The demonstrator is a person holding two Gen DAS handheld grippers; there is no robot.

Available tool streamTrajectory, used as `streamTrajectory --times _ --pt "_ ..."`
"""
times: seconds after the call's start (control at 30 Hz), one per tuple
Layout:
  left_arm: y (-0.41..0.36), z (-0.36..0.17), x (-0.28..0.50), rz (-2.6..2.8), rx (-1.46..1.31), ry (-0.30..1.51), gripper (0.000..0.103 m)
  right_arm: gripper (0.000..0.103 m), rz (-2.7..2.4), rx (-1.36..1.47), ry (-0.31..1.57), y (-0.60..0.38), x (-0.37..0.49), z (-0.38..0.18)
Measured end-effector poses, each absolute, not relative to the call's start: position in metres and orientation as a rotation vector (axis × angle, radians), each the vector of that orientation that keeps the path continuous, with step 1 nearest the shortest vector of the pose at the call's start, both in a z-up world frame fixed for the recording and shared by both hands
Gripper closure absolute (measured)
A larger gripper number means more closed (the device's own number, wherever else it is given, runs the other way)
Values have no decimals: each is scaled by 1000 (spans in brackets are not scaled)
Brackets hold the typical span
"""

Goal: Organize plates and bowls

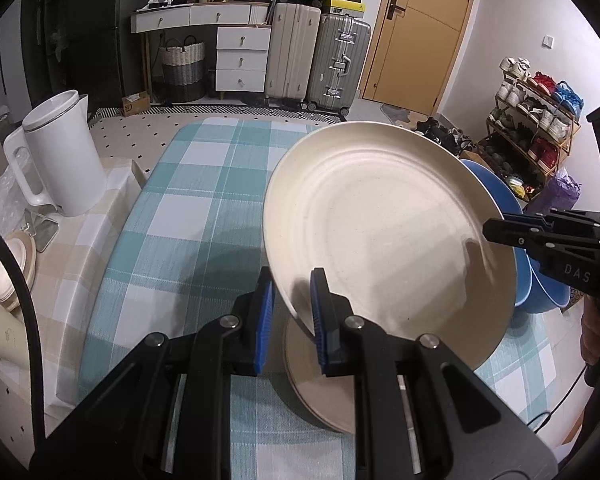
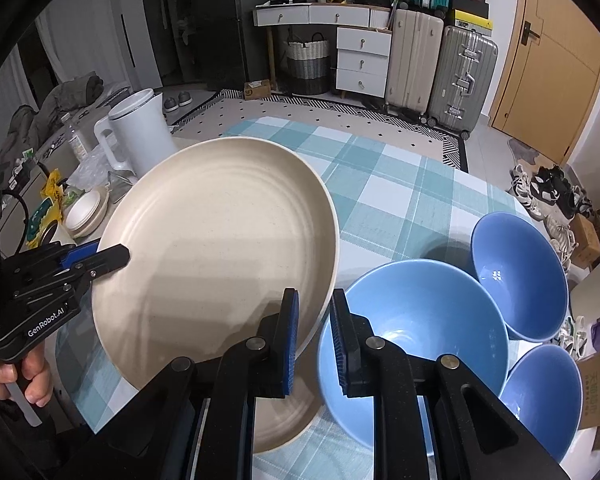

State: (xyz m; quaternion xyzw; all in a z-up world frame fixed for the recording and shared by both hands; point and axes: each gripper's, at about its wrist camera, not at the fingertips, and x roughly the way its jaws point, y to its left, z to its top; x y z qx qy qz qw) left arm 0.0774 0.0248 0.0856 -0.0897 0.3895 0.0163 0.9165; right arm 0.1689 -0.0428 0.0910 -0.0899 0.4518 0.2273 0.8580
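Observation:
A large cream plate (image 1: 384,232) is held tilted above the checked table; it also shows in the right wrist view (image 2: 220,248). My left gripper (image 1: 292,316) is shut on its near rim. My right gripper (image 2: 314,344) is shut on the plate's opposite rim, and shows from the side in the left wrist view (image 1: 500,234). Under the held plate lies a stack of cream plates (image 1: 320,392) on the table, seen too in the right wrist view (image 2: 284,428). Three blue bowls stand to the right: a near one (image 2: 416,344), a far one (image 2: 520,276) and one at the right edge (image 2: 544,400).
The table has a teal checked cloth (image 1: 188,216). A white kettle (image 1: 60,160) stands on a side table at the left, with small cream bowls (image 2: 86,212) near it. Suitcases (image 1: 316,56), drawers and a shoe rack (image 1: 532,120) stand on the floor beyond.

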Motion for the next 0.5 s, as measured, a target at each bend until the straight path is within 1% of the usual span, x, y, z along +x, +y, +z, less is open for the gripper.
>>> streamTrajectory --times 0.5 --pt "21 78 49 25 -162 791 89 85 476 -145 924 -50 129 84"
